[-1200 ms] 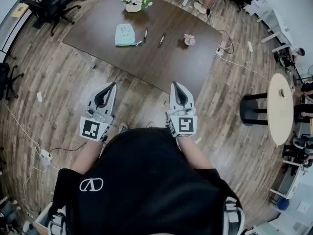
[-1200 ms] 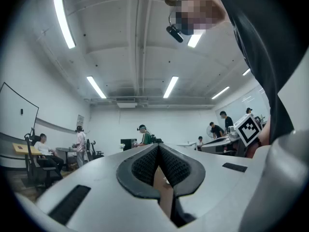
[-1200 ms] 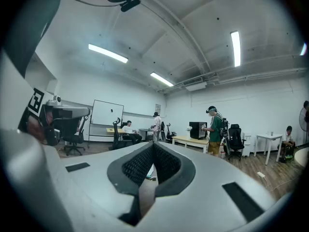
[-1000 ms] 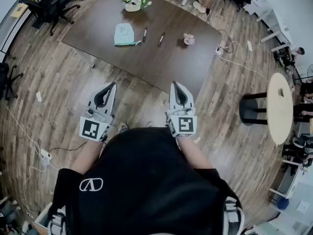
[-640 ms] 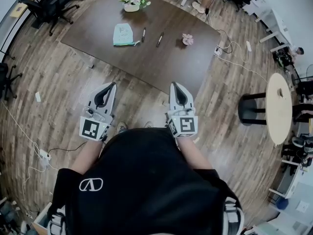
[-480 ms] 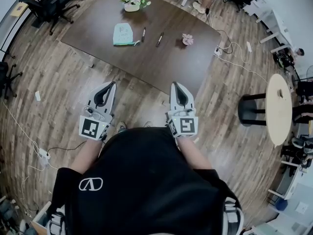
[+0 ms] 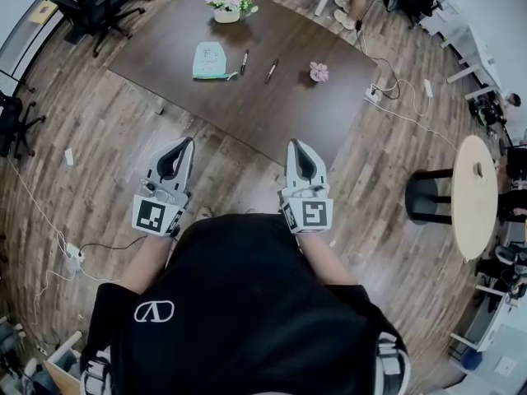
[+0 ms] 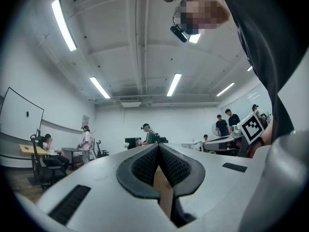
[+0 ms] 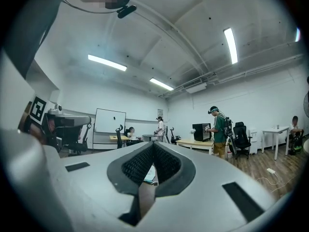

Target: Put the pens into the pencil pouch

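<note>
Left gripper [image 7: 188, 141] and right gripper [image 7: 294, 143]: jaws together, nothing in either, both over wood floor [image 7: 99, 146], short of the dark table [image 7: 272, 118]. Teal pencil pouch [image 7: 210, 59] lies mid-table. Near pen [image 7: 244, 60] lies just beside it, second pen [image 7: 271, 71] further right, both outside. Flower bowl [image 7: 228, 5] at the far edge.
</note>
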Demonstrator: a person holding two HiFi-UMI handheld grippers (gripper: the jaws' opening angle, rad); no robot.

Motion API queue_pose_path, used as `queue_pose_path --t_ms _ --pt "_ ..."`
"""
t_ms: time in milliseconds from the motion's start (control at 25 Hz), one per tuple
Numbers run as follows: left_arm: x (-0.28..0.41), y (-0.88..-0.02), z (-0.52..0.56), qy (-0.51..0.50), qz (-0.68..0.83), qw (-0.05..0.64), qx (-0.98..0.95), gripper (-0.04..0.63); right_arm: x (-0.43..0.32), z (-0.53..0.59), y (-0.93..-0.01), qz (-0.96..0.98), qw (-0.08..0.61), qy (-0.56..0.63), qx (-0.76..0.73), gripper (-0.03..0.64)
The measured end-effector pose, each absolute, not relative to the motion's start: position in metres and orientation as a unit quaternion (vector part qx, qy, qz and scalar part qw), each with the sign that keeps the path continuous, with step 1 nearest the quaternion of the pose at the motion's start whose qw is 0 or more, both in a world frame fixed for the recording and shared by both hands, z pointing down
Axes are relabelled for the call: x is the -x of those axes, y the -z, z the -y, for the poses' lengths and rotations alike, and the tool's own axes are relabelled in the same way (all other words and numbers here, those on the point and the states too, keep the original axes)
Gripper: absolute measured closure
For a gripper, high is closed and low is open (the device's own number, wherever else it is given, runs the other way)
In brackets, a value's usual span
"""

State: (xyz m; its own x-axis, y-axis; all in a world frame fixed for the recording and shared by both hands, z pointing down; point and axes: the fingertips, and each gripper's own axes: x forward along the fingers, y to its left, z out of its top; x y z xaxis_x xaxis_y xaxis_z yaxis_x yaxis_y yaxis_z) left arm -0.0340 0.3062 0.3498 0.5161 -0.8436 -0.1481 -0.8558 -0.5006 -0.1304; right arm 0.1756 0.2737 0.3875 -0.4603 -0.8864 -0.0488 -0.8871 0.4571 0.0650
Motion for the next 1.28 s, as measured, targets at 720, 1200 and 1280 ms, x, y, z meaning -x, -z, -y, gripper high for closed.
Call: queue_pose_path --t_ms 720,1200,1280 --pt "0.031 -0.366 -0.226 -0.02 -0.503 0.1 0.858 0.592 -0.18 -0.195 -0.405 -0.858 0.019 -0.029 0.512 0.617" --pt "0.095 -0.353 -0.064 -0.055 -0.438 0.088 0.893 0.594 -0.113 -0.072 -0.388 -0.82 -0.007 -0.051 0.571 0.617" --pt "0.107 -0.351 -0.039 -0.06 -0.427 0.083 0.898 0.592 -0.101 -0.053 -0.383 -0.812 -0.009 -0.055 0.581 0.617"
